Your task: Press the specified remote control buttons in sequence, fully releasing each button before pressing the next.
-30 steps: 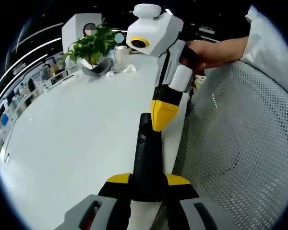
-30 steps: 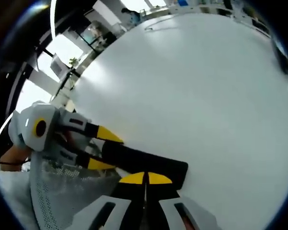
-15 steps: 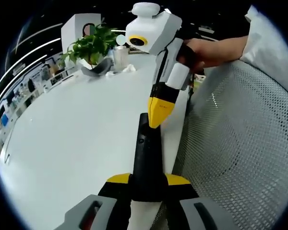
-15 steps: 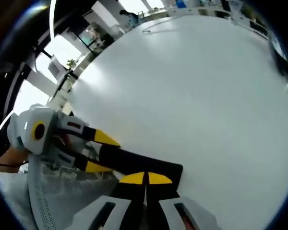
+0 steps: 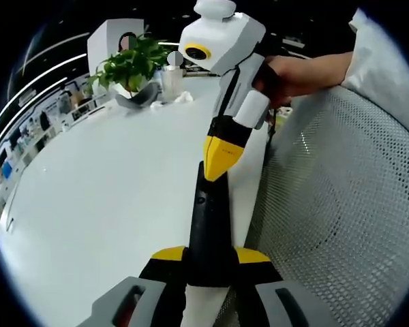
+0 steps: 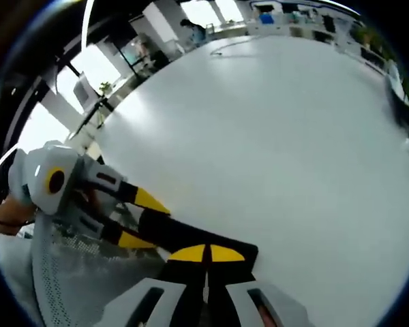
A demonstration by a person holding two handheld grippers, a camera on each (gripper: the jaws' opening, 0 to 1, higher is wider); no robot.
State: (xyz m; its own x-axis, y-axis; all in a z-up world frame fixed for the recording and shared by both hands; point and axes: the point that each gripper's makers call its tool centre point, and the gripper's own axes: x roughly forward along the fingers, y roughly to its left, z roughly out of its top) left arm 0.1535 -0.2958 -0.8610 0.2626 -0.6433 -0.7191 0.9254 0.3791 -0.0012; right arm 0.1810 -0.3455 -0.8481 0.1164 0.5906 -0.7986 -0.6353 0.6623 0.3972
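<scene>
The left gripper (image 5: 210, 262) is pinching the near end of the black remote control (image 5: 209, 228), its yellow-tipped fingers (image 5: 168, 254) closing on either side of the slim body and holding it out over the edge of the white bench (image 5: 102, 191). Over the last second the right gripper (image 5: 218, 160) has been sliding along the remote from its right edge onto its far end, so that its yellow tip is now overlapping the top of the remote's face. In the right gripper view, its own fingers (image 6: 188, 253) are pressed together with no gap, forming one blunt point right above the remote control (image 6: 198, 240), while the left gripper (image 6: 133, 219) is reaching in from the left. Judging from this, a button press is being lined up or just beginning; actual contact with a button cannot be told. Farther off, a potted plant (image 5: 129, 68) is standing at the far end of the bench.
</scene>
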